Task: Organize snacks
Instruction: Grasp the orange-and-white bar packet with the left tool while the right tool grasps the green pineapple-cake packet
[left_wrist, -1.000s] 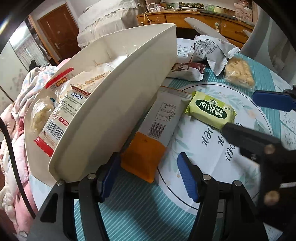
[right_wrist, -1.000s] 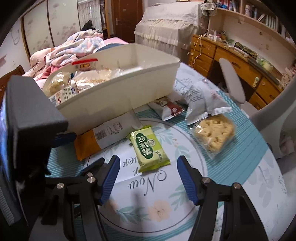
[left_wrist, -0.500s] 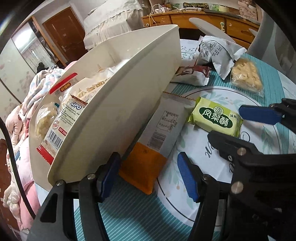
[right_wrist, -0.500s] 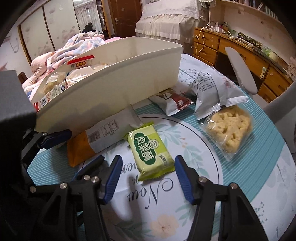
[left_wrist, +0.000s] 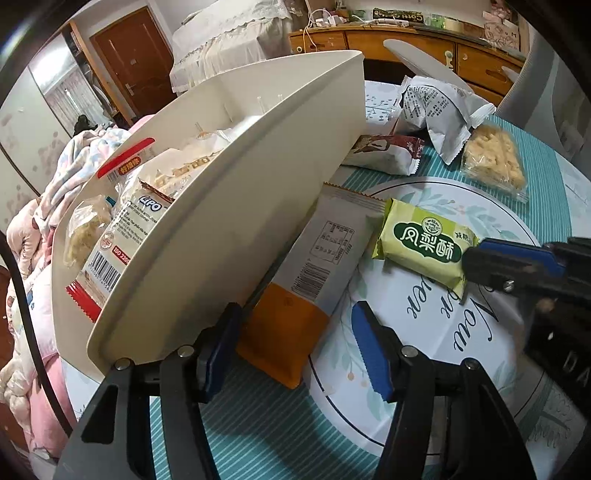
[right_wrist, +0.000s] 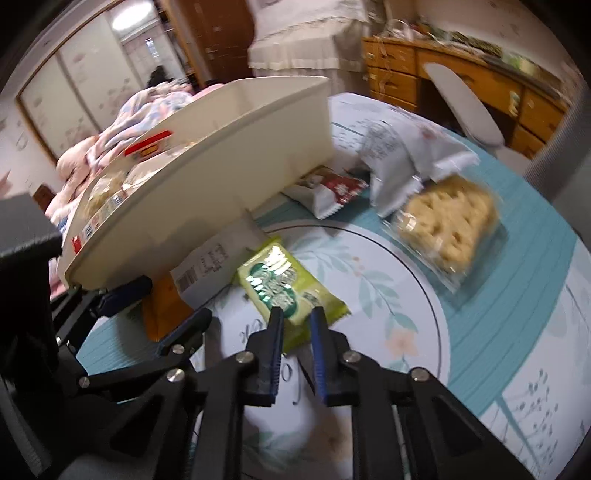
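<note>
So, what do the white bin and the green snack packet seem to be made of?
White bin: looks like smooth moulded plastic, matt cream, with a rolled rim. Green snack packet: probably thin plastic film, glossy, with highlights in the right wrist view and a crimped end seam.

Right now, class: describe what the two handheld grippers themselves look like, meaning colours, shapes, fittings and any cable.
Both match. The left gripper and right gripper have angular black frames with cut-out linkage arms, silver bolt heads at the pivots, and blue ribbed pads lining the jaws. A black cable curves past the left one. No hands or sleeves are visible.
</note>
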